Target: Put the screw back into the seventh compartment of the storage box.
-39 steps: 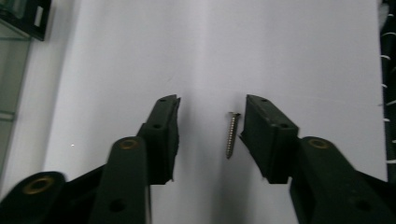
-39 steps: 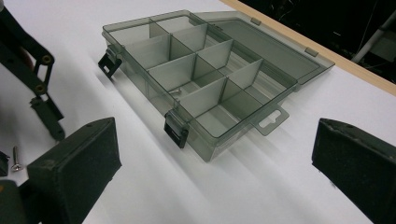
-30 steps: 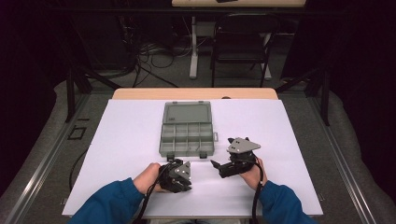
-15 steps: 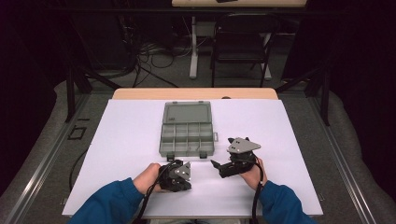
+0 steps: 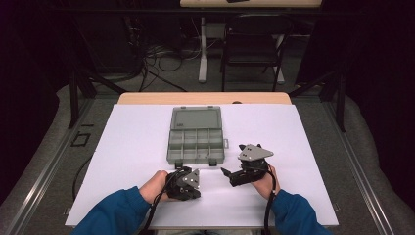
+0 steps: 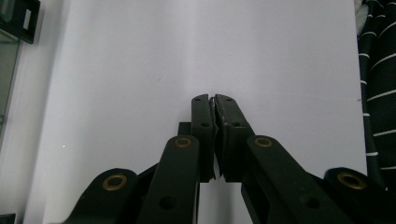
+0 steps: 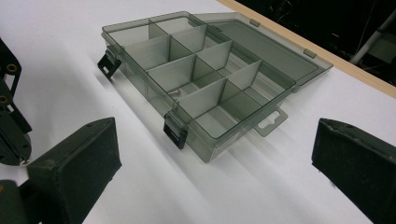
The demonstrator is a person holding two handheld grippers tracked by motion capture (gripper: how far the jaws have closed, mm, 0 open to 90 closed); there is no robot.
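Grey box [image 5: 196, 135] lies open mid-worktop [image 5: 122, 147], just beyond both our tools; nothing blocks it. Left tool [image 6: 214, 100] has just pressed together, empty; right tool [image 7: 210, 163] is spread, facing the box.

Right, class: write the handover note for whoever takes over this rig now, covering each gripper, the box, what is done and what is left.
Left gripper: shut on nothing, over the white table sheet near the front edge.
Right gripper: open, empty, facing the box's front.
Translucent grey plastic compartment box: mid-table, lid laid flat open behind it, both black front latches undone. A small metal piece lies in one compartment; what it is cannot be told.
Done: box opened.
Left: probably closing and latching it, or filling it; nothing is held yet.
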